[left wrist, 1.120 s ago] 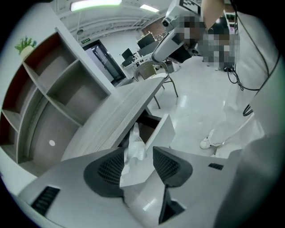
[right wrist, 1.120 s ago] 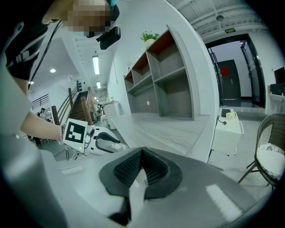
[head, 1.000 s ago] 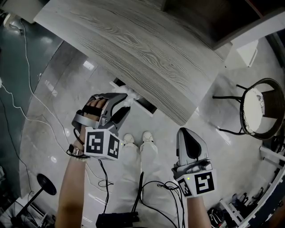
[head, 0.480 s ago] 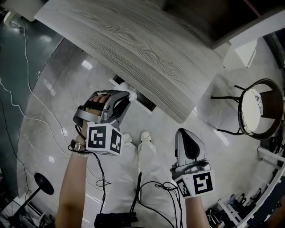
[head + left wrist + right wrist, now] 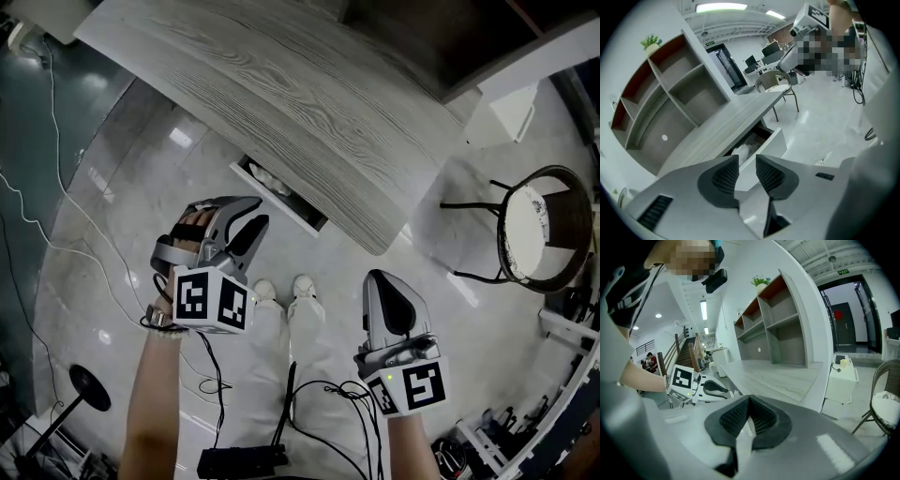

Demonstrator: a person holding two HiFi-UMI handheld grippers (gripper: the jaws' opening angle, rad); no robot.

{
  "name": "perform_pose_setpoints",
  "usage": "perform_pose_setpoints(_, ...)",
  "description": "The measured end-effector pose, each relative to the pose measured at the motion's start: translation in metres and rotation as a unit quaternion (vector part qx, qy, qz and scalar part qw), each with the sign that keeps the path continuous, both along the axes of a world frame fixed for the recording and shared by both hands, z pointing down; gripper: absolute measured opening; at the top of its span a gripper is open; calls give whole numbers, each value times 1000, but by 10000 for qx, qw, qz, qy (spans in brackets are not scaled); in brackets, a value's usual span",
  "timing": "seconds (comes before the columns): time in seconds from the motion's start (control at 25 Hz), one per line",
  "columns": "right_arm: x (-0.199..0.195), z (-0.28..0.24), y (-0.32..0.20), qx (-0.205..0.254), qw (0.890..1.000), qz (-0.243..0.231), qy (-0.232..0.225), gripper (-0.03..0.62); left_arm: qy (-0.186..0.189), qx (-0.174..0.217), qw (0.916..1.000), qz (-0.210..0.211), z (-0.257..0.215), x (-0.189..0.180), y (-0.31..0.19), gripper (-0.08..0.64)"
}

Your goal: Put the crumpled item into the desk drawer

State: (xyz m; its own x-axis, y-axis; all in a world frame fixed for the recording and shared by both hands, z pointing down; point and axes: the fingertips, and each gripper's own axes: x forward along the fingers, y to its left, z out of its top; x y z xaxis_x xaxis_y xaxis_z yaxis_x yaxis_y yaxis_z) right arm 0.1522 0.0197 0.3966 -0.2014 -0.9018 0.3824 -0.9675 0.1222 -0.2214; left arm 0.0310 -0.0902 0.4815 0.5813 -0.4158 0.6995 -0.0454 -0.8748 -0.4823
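In the head view the left gripper [image 5: 247, 232] sits at 8 o'clock, apart from the drawer [image 5: 298, 215]. Its jaws stand apart with nothing between them and have just been opening. At 1 o'clock from it, the drawer hangs open under the desk [image 5: 300, 103], and the crumpled item [image 5: 265, 178] lies inside, white against the dark interior. The right gripper [image 5: 382, 281] is at 5 o'clock, jaws together and empty. A chair [image 5: 539, 225] stands at 3 o'clock.
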Motion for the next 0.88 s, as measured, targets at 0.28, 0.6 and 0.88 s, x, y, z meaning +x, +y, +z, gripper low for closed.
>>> perform_pose_setpoints(0.28,-5,-10,0,65,10000,-20,52,9,386,-105,9991,-129,-16,6,7,49)
perform_pose_setpoints(0.6,-19,-56,-14,534,9949,-505,697,8,1792,-549,9790,-808,-95,-3,15,8)
perform_pose_setpoints(0.88,-31,-100,-26,940,9889,-800,831,8,2423,-626,9597,-1277,-169,-35,23,8)
